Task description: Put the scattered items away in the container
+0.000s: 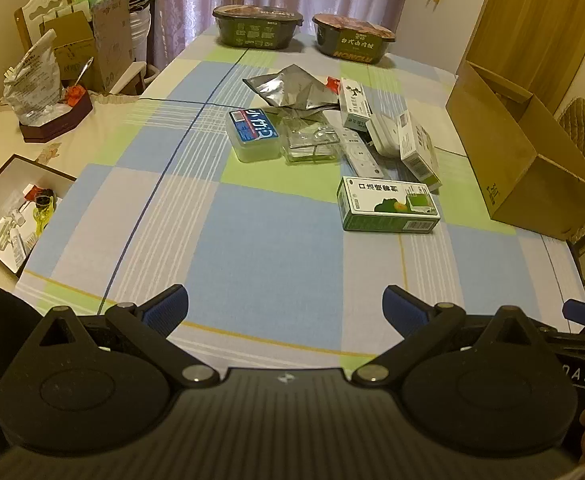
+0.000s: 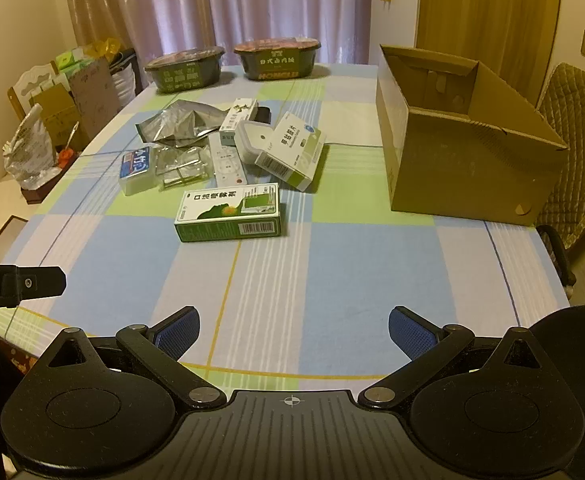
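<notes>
On the checked surface (image 2: 332,280), nothing is seen packed yet: the cardboard box (image 2: 464,160) at its right edge shows only bare walls inside. The whole clutter is left to move, from the green carton (image 2: 228,212) nearest the tongs to the remote control (image 2: 228,164) behind it. Open cloth is kept between both. Left tongs (image 1: 284,312) and right tongs (image 2: 292,332) are held apart, empty.

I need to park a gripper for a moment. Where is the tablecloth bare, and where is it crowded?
Bare: the near cloth between both grippers and the green box, and the strip between that pile and the cardboard box. Crowded: mid-table around the silver pouch and remote.
</notes>
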Motion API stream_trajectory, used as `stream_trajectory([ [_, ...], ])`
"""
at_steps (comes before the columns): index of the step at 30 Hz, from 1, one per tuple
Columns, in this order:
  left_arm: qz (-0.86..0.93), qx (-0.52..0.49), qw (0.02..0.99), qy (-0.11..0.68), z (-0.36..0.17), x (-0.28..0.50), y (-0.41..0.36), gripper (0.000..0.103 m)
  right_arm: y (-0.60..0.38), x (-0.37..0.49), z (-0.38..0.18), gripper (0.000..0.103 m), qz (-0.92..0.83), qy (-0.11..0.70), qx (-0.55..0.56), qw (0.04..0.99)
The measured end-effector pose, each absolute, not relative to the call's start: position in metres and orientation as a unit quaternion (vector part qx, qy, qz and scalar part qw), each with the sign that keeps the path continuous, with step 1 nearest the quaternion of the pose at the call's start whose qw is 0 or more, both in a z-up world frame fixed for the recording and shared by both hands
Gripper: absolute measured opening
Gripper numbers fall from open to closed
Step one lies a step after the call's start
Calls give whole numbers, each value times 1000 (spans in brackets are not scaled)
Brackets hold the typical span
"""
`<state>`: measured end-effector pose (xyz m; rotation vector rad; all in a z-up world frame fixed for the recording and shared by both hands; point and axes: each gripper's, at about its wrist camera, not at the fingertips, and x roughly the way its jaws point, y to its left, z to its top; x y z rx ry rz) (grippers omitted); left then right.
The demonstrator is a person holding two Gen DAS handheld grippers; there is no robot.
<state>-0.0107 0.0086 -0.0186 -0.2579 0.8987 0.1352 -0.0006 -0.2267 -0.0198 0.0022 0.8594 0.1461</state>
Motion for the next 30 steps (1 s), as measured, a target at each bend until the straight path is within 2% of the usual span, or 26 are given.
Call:
stream_trajectory([
  [19, 89, -142, 882, 440, -21, -5, 11, 102, -226, 8, -25, 103, 75, 431, 5, 899],
  [30, 105, -153, 880, 436, -17, 21, 30, 102, -209, 48, -27, 103, 151, 421, -24, 894],
])
